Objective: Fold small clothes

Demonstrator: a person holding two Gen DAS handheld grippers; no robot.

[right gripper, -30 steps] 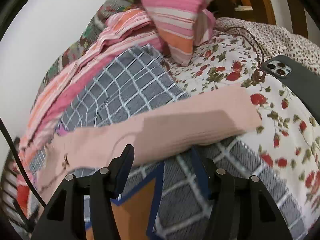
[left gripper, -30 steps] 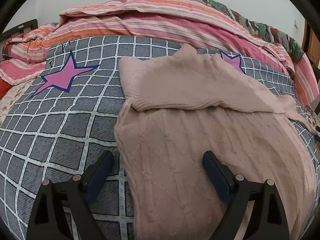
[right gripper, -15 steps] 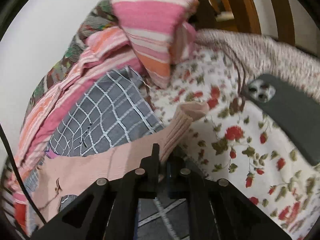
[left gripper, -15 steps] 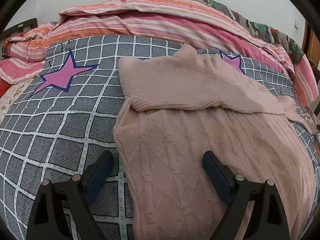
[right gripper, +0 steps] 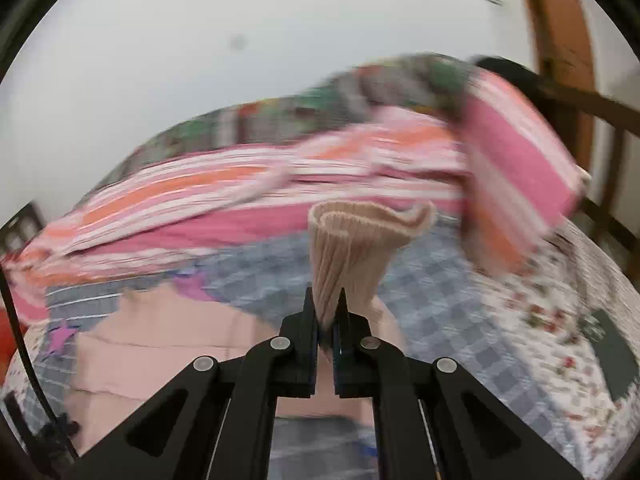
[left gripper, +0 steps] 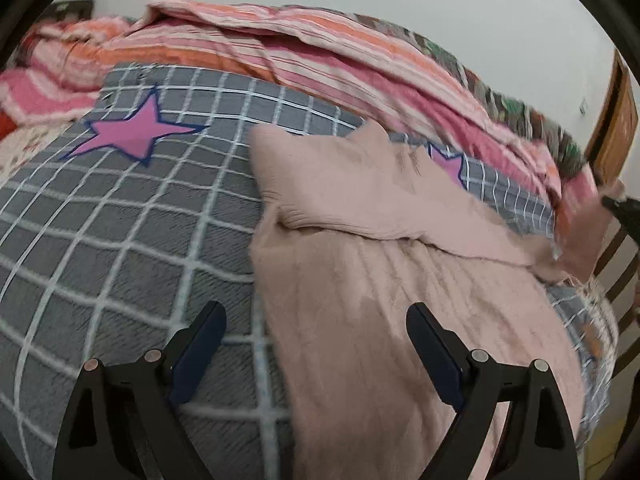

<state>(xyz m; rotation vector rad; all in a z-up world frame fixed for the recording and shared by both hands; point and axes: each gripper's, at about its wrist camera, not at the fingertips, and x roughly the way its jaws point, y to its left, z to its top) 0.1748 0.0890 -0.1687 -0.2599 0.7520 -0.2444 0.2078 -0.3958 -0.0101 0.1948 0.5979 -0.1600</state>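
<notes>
One pink knit sweater (left gripper: 360, 280) is on the bed, spread over the grey checked bedspread (left gripper: 120, 220) toward its right side, with one sleeve already laid across the chest. The left tool (left gripper: 312, 344) hangs low over the sweater's bottom hem, its two fingers spread wide with nothing between them: one finger sits above the bedspread, the other above the knit, and the sweater's left edge runs between them. Over on the far right, the right tool (right gripper: 326, 316) has its two fingers pinched tight on the ribbed cuff (right gripper: 360, 240) of the other sleeve, and that cuff stands up out of the grip, flaring open at the top, lifted clear of the bed. That view is smeared with motion blur, so fine detail is hard to read. Two pink stars show on the bedspread, a large star (left gripper: 136, 130) near the far left corner and a second star (left gripper: 450, 164) half hidden beside the sweater's neck. One striped pink-and-orange quilt (left gripper: 320, 52) is bunched along the far edge of the bed. One dark phone (right gripper: 612, 356) lies on the floral sheet (right gripper: 540, 320) at the right edge.
</notes>
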